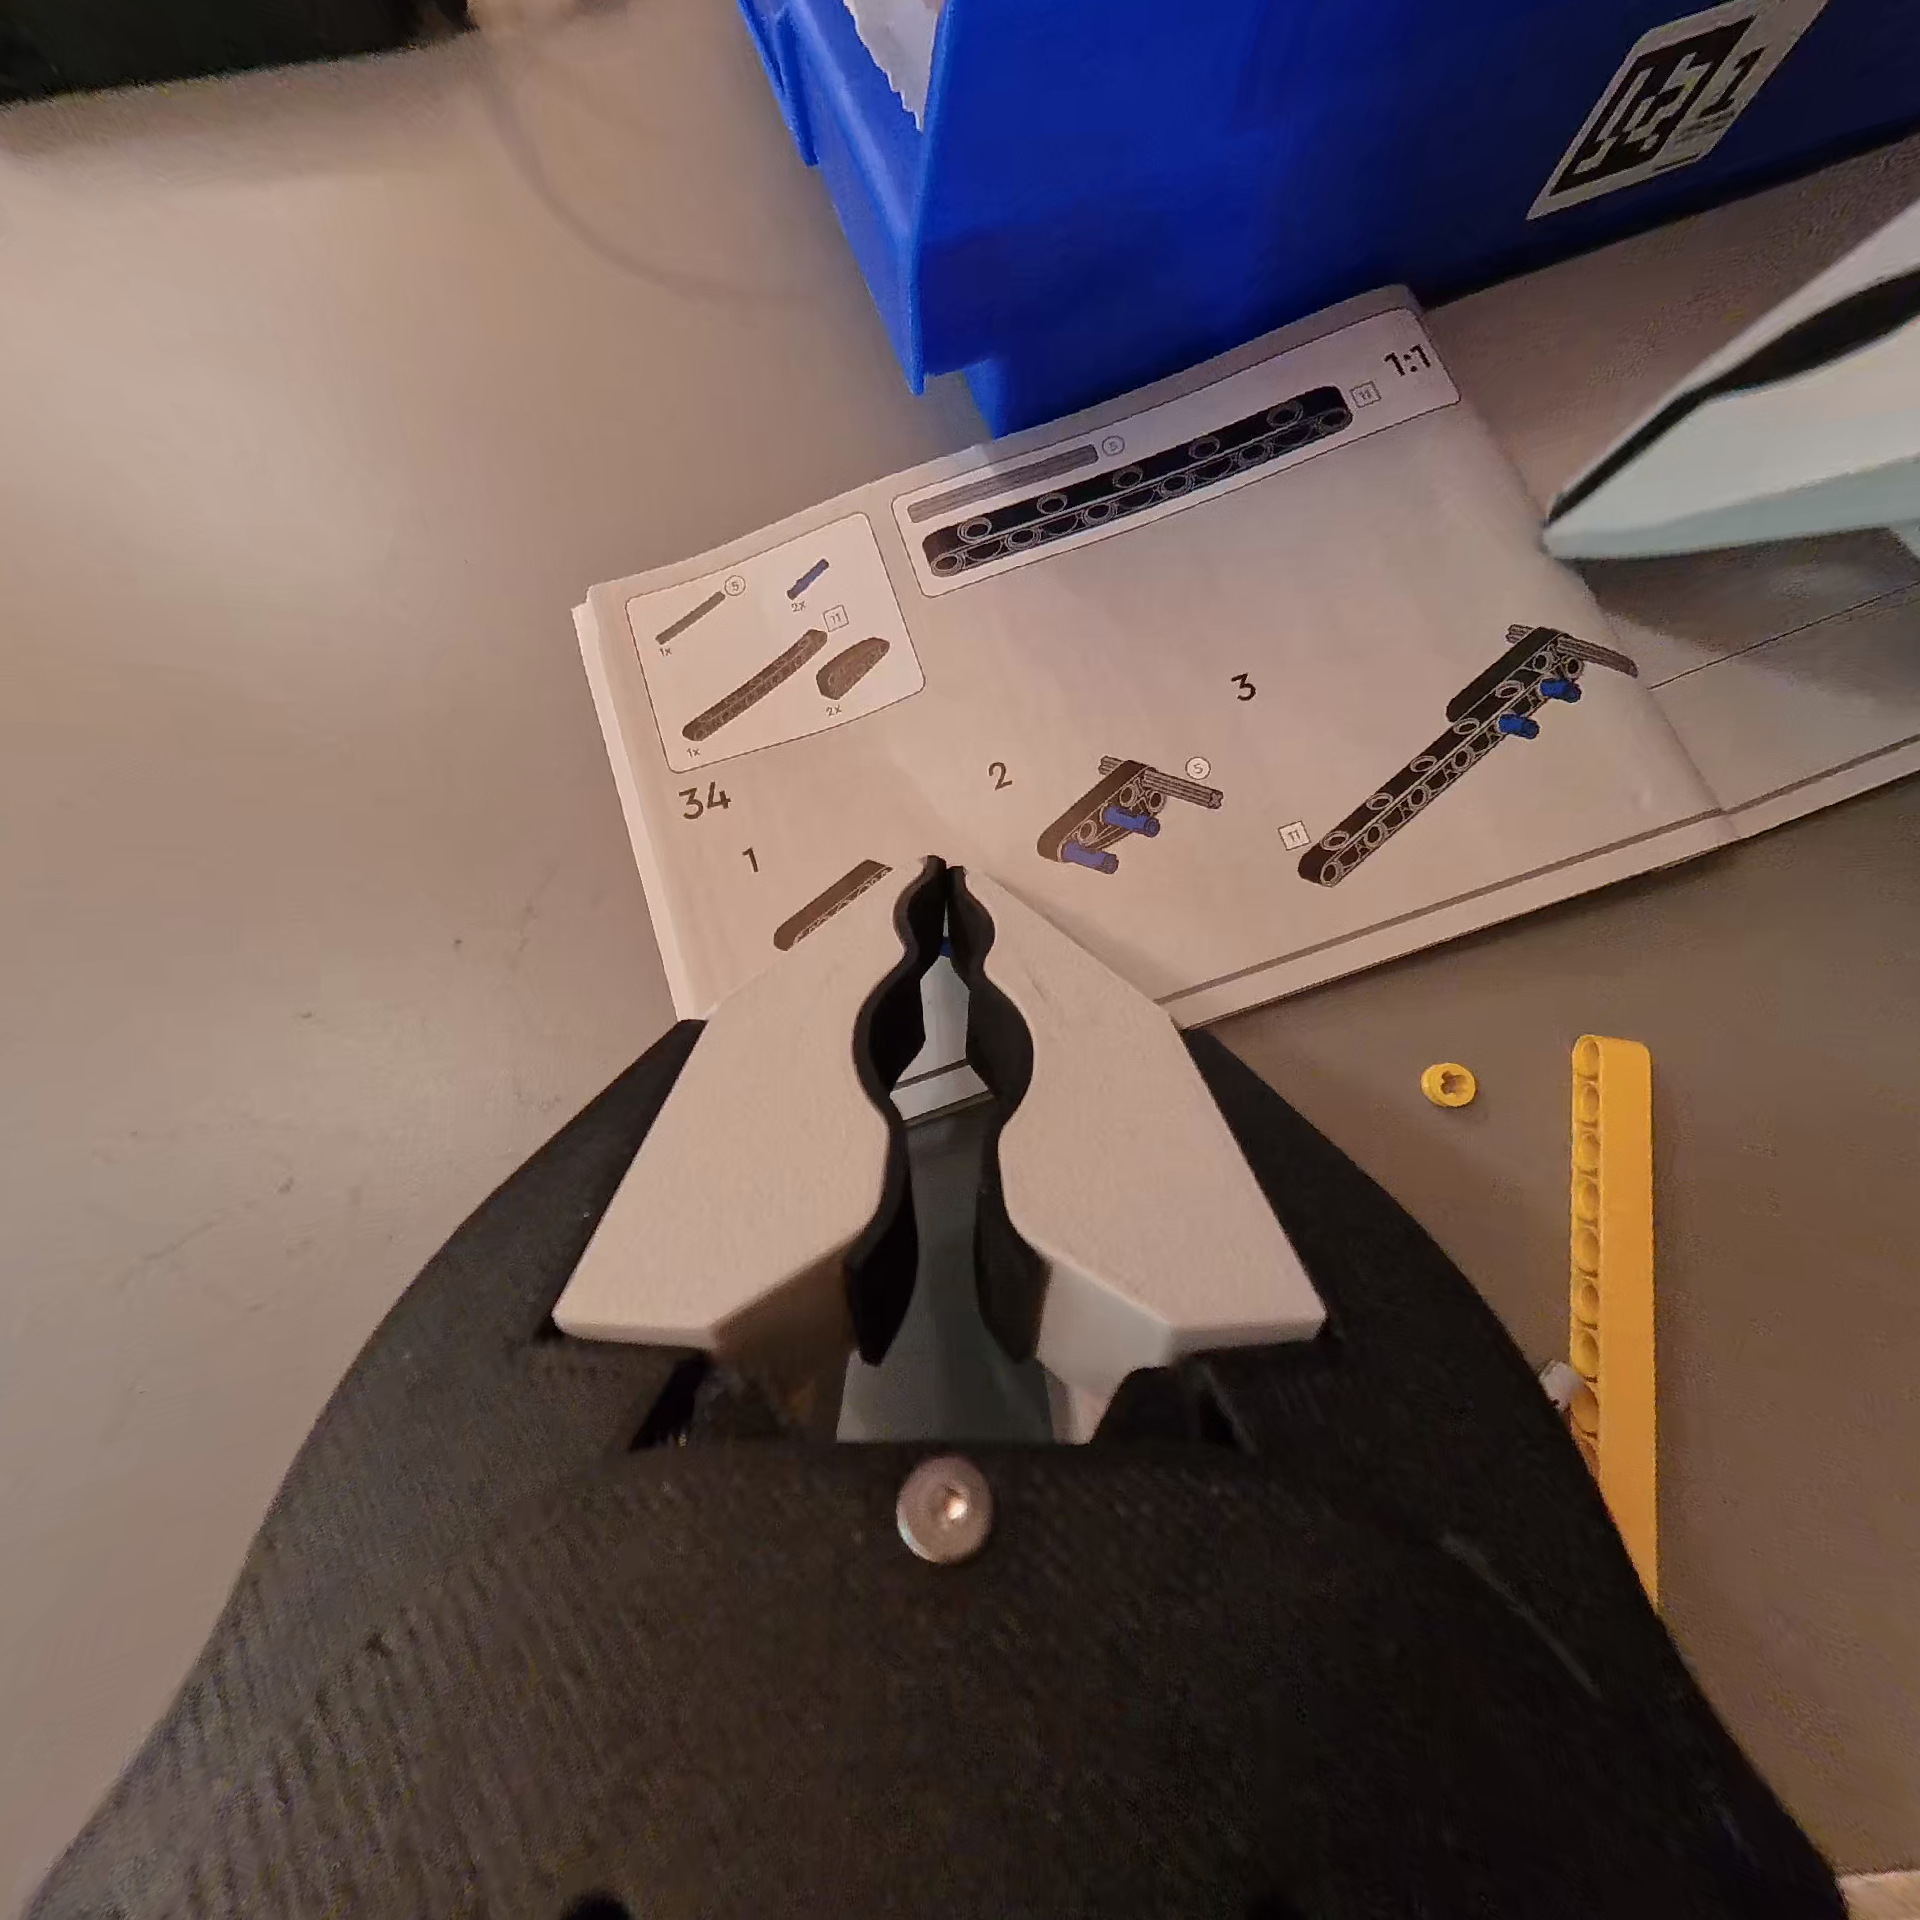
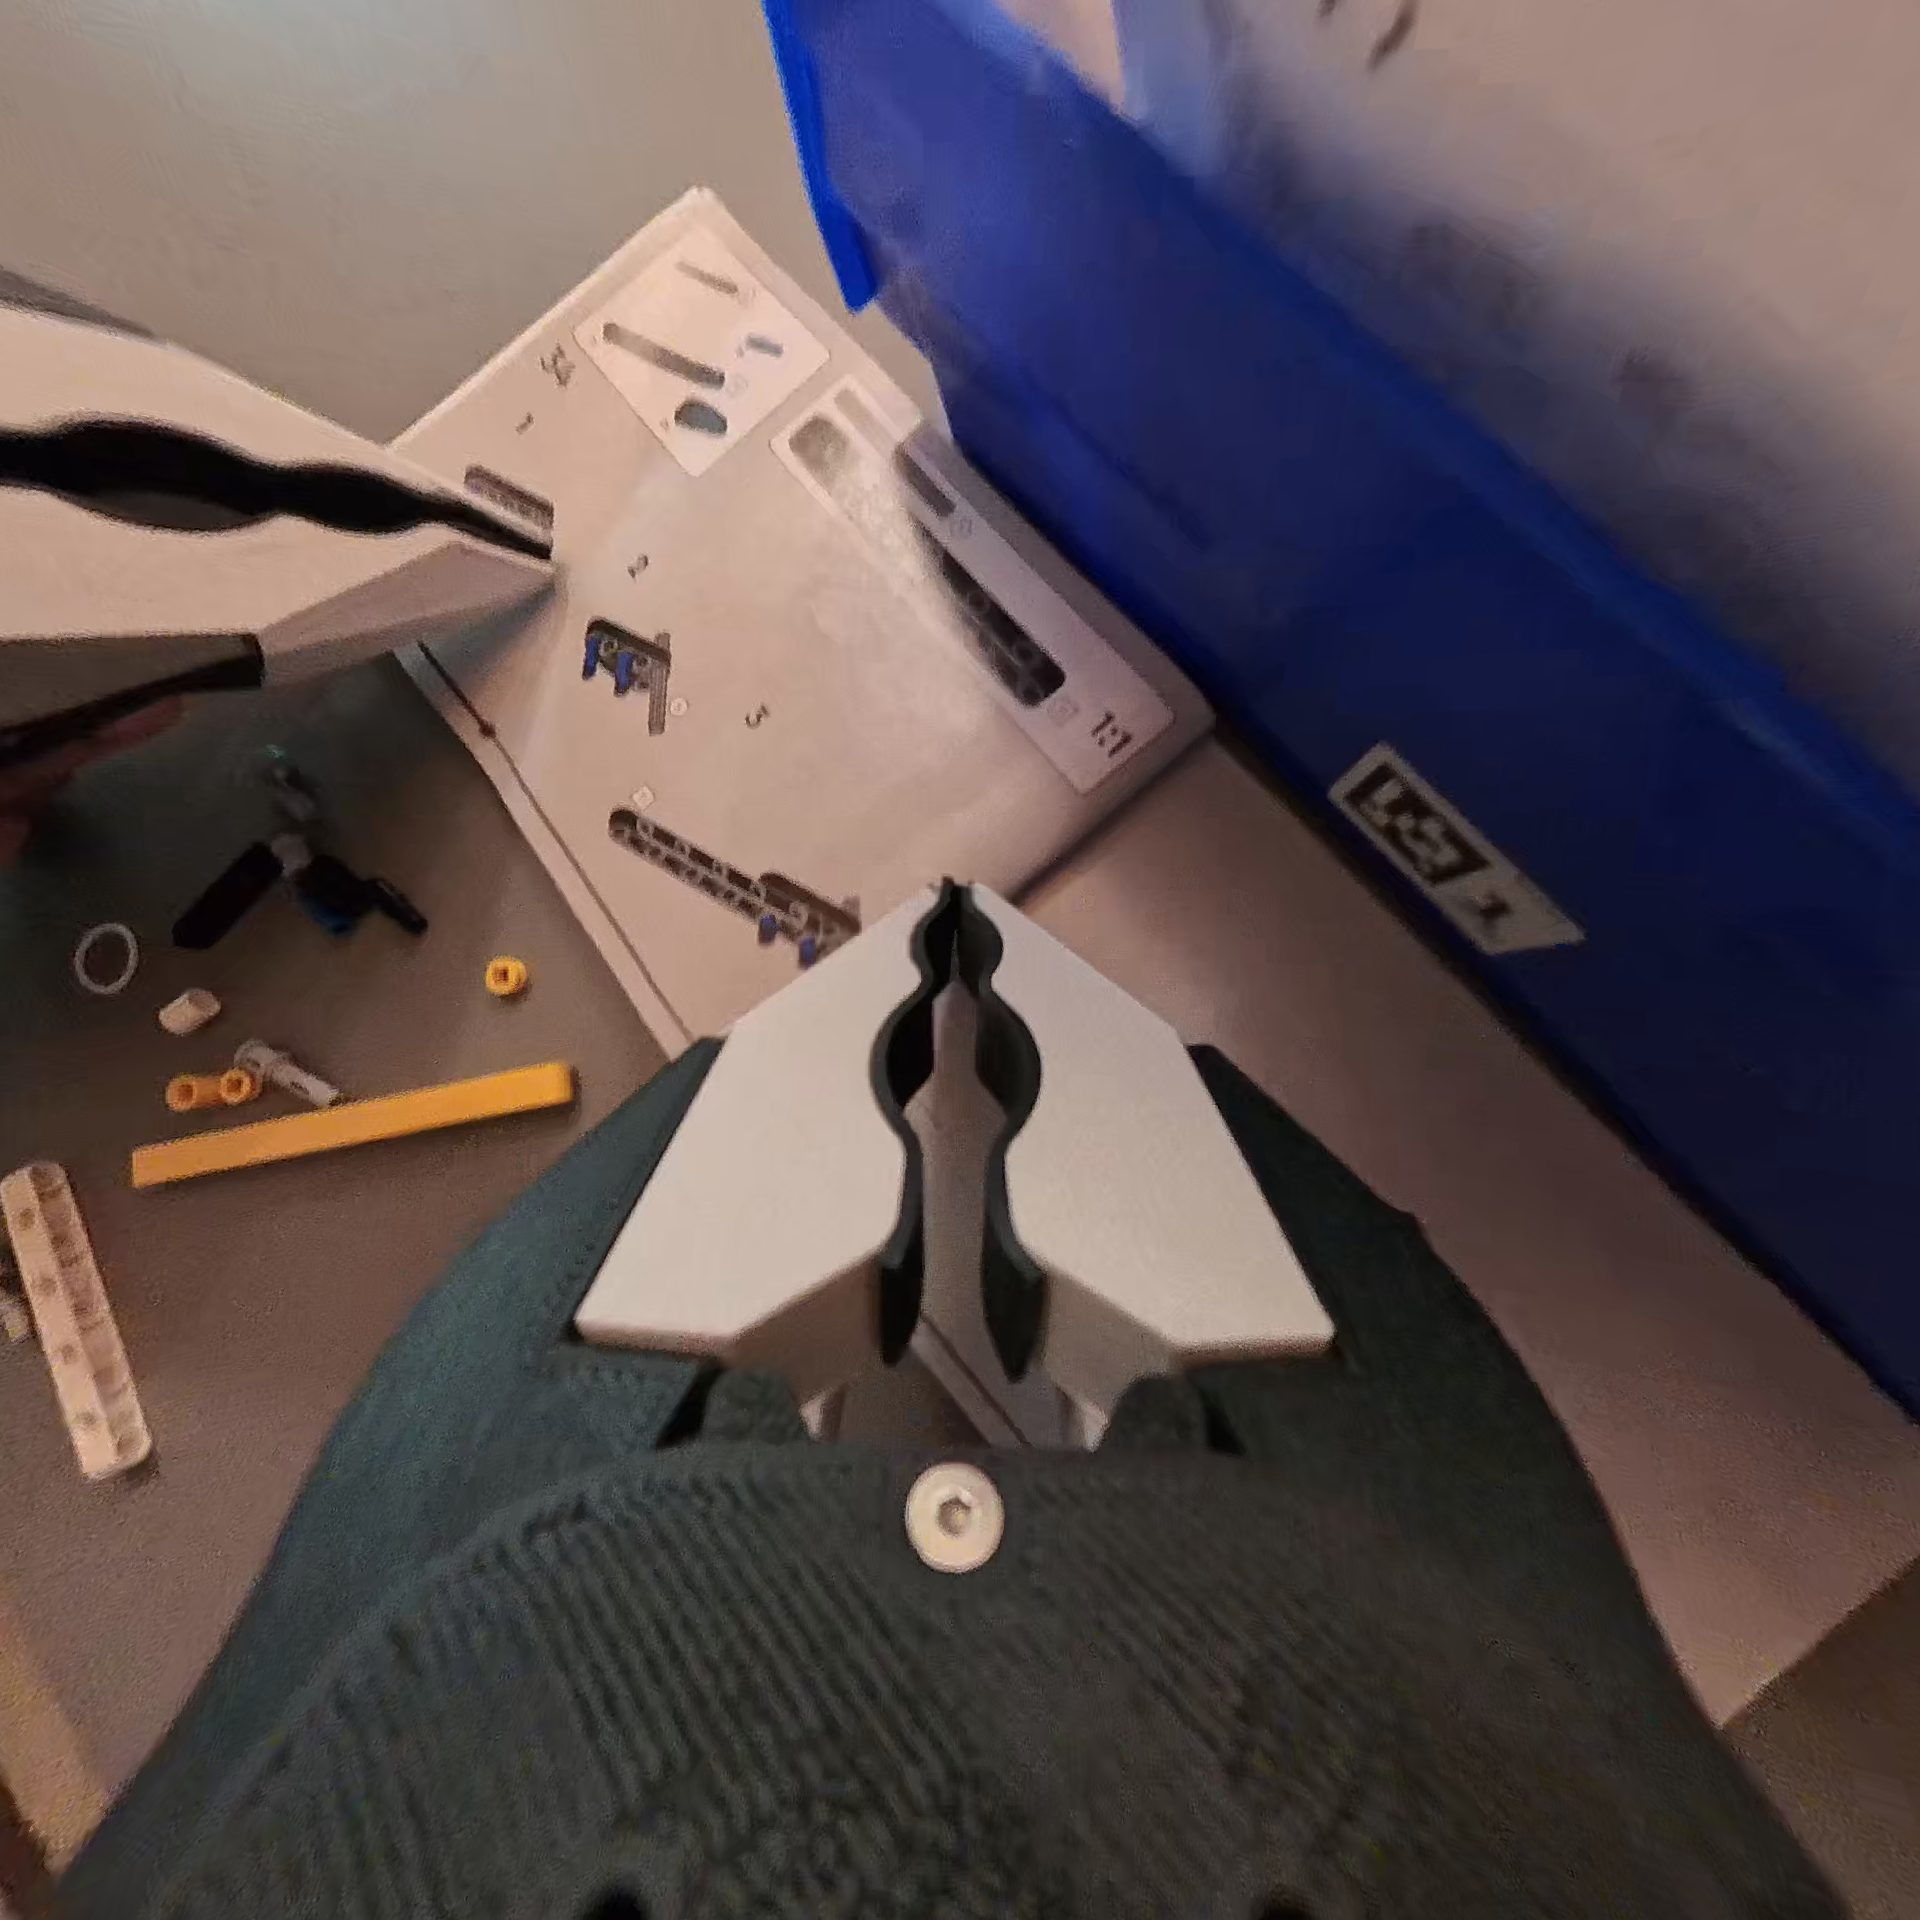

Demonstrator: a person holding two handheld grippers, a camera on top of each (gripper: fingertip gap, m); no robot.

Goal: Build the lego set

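Observation:
An open instruction booklet (image 1: 1143, 707) lies on the grey table beside a blue bin (image 1: 1195, 187); it also shows in the right wrist view (image 2: 790, 644). My left gripper (image 1: 943, 871) is shut and empty, its tips over the booklet's lower left page. My right gripper (image 2: 954, 894) is shut and empty, its tips over the booklet's near edge. A long yellow beam (image 1: 1612, 1247) and a small yellow bush (image 1: 1448, 1087) lie right of the left gripper. In the right wrist view the yellow beam (image 2: 353, 1122) lies to the left, with a small black and blue assembly (image 2: 301, 883).
Loose parts lie left in the right wrist view: a white beam (image 2: 73, 1320), a white ring (image 2: 106, 958), a yellow bush (image 2: 506, 975), a yellow connector (image 2: 213, 1089). The blue bin (image 2: 1351, 540) stands close on the right. The left gripper's fingers (image 2: 260, 520) reach in from the left. The left gripper's tips are roughly 12 cm from the right gripper's. The small yellow bush (image 1: 1448, 1087) sits 9 cm or so from the ends of my left fingers. Seen from the right wrist view (image 2: 502, 969) as well.

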